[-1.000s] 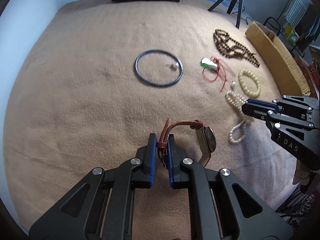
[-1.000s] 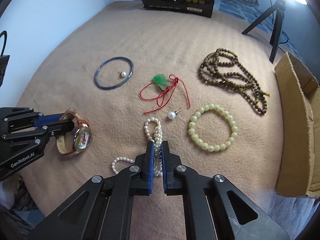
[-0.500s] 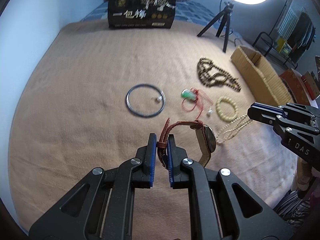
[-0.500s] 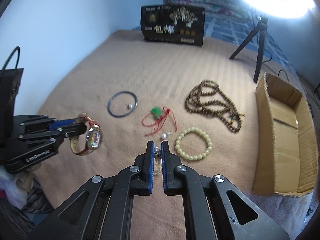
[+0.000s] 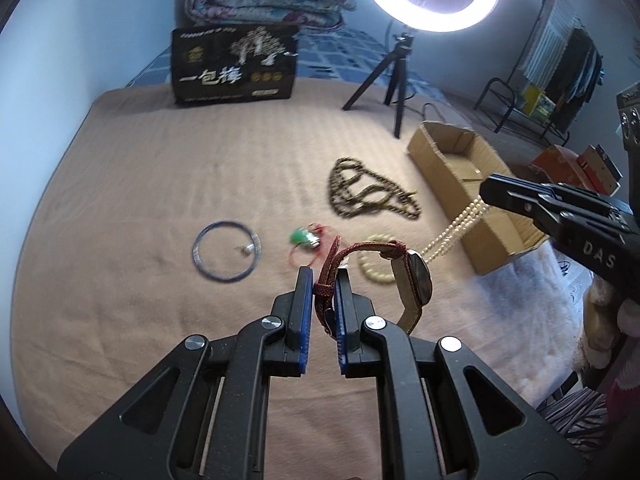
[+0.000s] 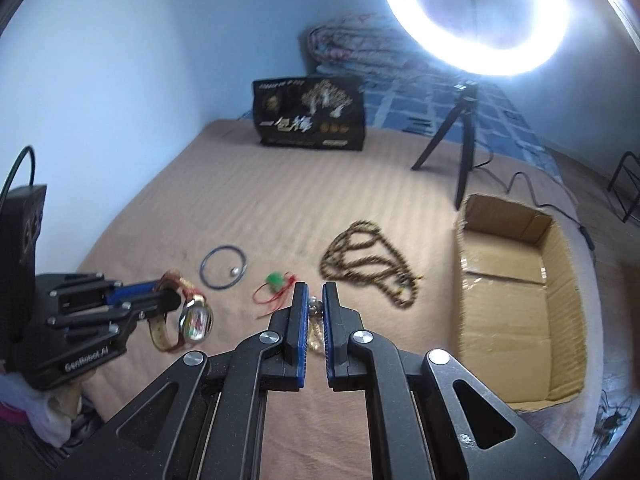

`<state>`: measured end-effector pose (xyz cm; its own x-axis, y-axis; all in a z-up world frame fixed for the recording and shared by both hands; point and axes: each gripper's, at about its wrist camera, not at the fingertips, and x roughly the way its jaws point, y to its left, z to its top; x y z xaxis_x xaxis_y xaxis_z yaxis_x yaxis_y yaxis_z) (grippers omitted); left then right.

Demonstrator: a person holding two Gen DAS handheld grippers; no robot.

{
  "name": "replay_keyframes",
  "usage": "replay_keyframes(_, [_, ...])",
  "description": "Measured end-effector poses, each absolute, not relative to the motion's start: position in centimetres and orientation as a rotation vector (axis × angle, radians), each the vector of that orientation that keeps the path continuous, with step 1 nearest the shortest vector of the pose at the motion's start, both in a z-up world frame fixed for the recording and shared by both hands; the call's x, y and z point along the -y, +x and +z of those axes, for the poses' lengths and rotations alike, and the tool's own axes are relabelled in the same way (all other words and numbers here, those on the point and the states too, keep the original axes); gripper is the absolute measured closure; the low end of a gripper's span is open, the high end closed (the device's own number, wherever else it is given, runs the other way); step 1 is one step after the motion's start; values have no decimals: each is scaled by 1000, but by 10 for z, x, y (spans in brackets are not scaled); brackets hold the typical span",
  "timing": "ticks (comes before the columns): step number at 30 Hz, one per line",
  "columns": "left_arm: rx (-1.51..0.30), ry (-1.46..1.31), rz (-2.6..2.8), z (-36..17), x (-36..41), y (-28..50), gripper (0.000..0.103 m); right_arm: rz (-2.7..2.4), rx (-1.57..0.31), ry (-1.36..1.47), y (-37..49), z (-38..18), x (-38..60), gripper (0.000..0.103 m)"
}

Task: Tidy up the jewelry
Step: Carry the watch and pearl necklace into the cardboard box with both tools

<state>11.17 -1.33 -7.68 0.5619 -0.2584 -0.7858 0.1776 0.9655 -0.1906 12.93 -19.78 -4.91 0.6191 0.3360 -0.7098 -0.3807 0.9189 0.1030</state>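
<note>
My left gripper (image 5: 323, 280) is shut on the brown strap of a wristwatch (image 5: 416, 280) and holds it up above the tan blanket; the watch also shows in the right wrist view (image 6: 195, 318). My right gripper (image 6: 315, 300) is shut on a white pearl necklace (image 5: 456, 228), which hangs from it in the air. On the blanket lie a blue bangle (image 5: 226, 250) with a small pearl inside, a green pendant on red cord (image 5: 305, 238), a pale bead bracelet (image 5: 374, 270) and a brown bead necklace (image 5: 366, 194).
An open cardboard box (image 6: 516, 292) stands at the blanket's right edge. A black printed box (image 5: 234, 66) stands at the back. A ring light on a tripod (image 5: 398, 80) stands behind the box. The left gripper body (image 6: 76, 328) is at the left.
Both grippers have risen well above the blanket. The watch and the pearl necklace came up with them; the necklace now hangs free of the blanket.
</note>
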Motion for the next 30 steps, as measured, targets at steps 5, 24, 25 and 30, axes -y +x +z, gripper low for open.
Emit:
replay_keyframes(5, [-912,-91,-296,-66,40,119,95,367,-778,-36,134,-40,220,97])
replay_keyframes(24, [-888,-69,-482,-62,166,158,95,127,-763,71,146,-31,344,97])
replay_keyframes(25, [-887,-66,-492,-63,172,160,95,118,-770,75,147,-33,350,97])
replay_keyframes(30, [-896,-63,-520,-71,199,171,95,78,-815,80,152,-47,376,97])
